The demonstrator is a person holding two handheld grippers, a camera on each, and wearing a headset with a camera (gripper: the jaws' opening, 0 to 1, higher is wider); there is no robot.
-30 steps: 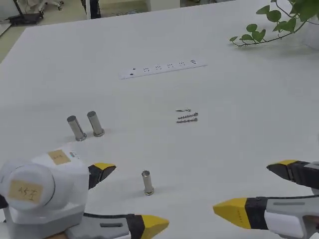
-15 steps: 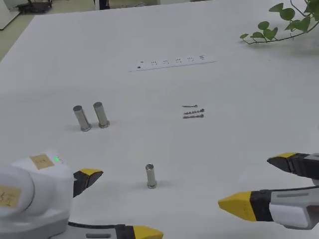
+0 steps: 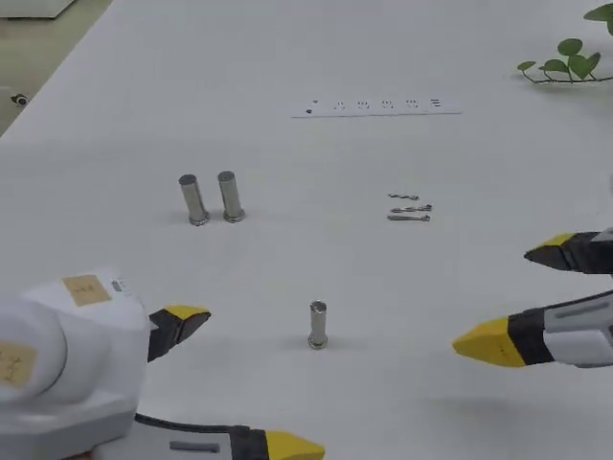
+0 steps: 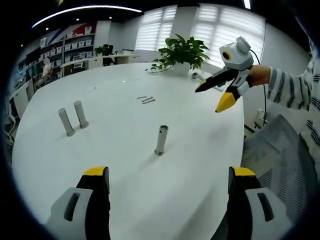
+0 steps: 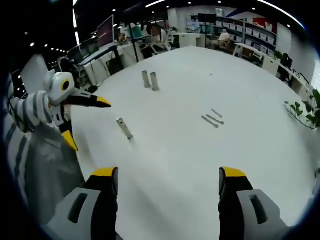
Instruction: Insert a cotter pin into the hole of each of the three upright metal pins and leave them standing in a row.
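A white tabletop [image 3: 287, 278] carries two upright metal pins [image 3: 231, 196] side by side, a third pin [image 3: 318, 324] standing apart, three cotter pins [image 3: 410, 208] lying together, and a power strip [image 3: 375, 105] beyond.

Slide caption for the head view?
Both open, left hand-held gripper and right hand-held gripper flank one metal pin; two pins, three cotter pins beyond.

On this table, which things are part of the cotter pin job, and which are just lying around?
For the job:
- two upright metal pins side by side
- lone upright metal pin
- three cotter pins, lying flat

Lying about:
- power strip
- plant
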